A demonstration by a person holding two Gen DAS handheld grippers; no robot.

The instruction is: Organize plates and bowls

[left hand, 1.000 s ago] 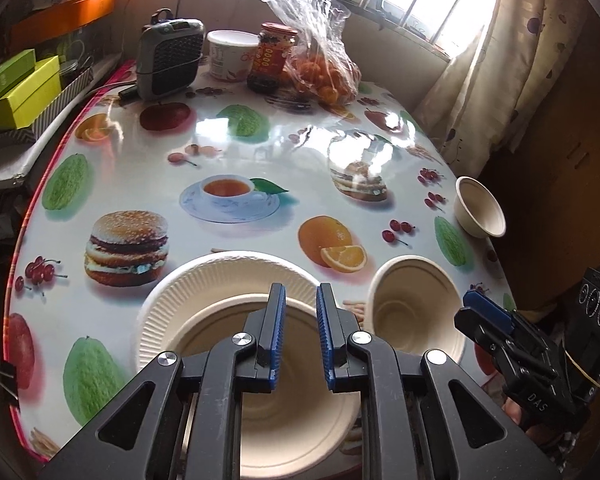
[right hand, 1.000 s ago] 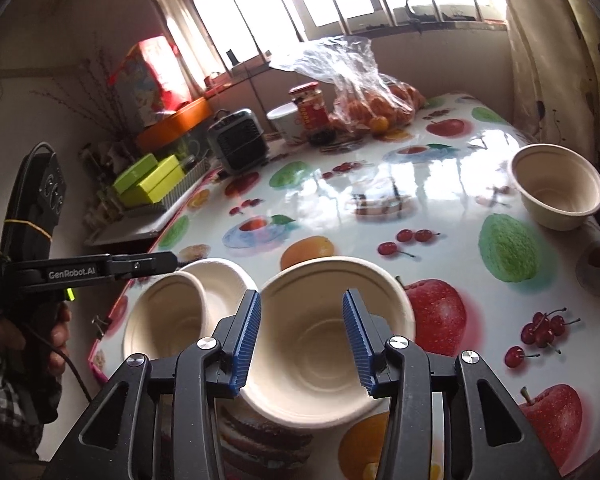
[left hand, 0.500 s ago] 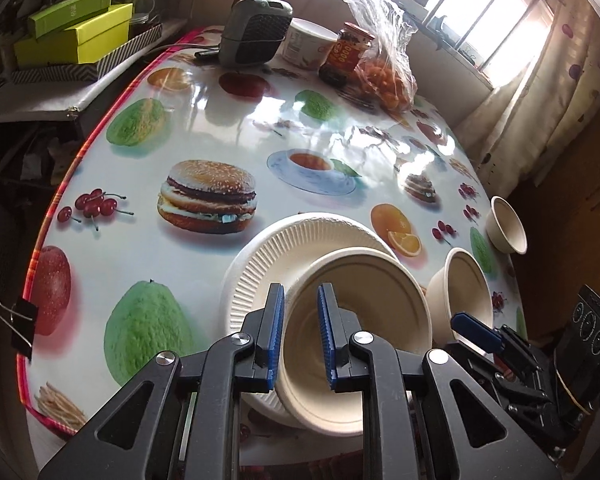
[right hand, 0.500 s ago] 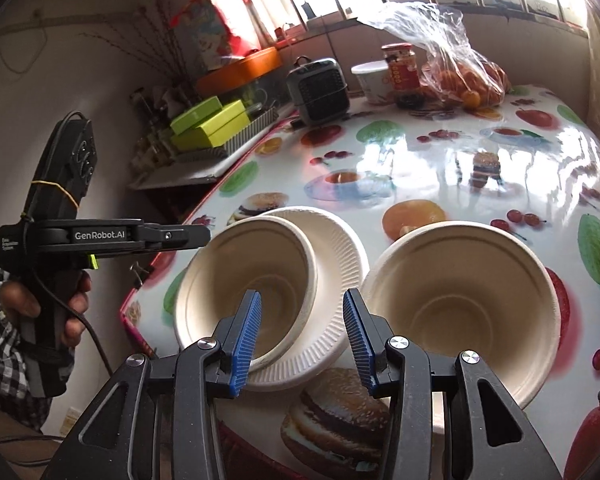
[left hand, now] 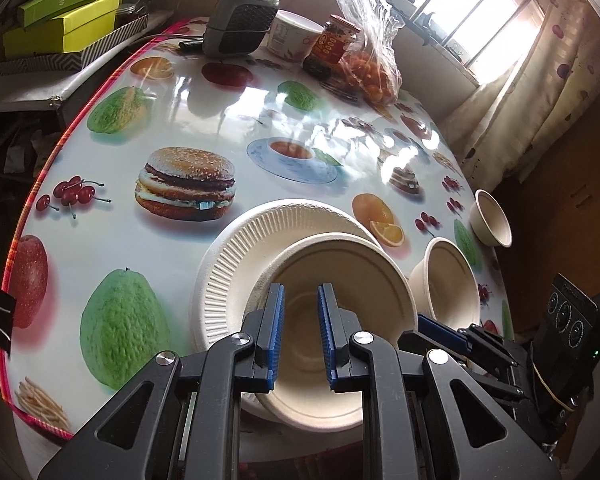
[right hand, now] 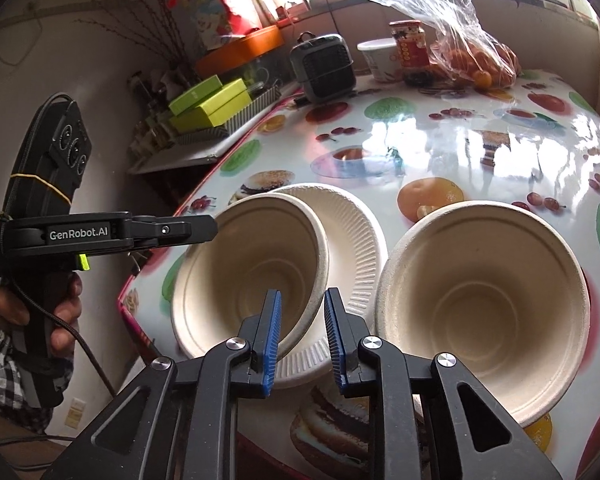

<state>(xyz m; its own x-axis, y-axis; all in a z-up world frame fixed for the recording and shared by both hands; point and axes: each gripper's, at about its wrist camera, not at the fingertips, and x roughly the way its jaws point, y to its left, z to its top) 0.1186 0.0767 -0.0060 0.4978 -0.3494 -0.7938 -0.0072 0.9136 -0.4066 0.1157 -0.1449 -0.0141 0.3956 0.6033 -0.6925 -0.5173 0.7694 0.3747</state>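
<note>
My left tool point(left hand: 299, 334) hangs above the bowl point(left hand: 340, 300) with its jaws apart, gripping nothing. That bowl sits on the ribbed plate point(left hand: 236, 264) at the near edge of the desk point(left hand: 220, 128), pushed toward the plate's right side. My right tool point(right hand: 300, 336) is also parted and empty, its jaws on either side of that bowl's rim over the plate, though I cannot tell whether they touch it. A second bowl point(right hand: 484, 304) stands on the desk just right of the plate. A smaller bowl point(left hand: 493, 219) sits well apart at the desk's right edge. A heater point(left hand: 240, 20), a jar point(left hand: 332, 46) and a bag of oranges point(left hand: 370, 64) stand at the far side.
</note>
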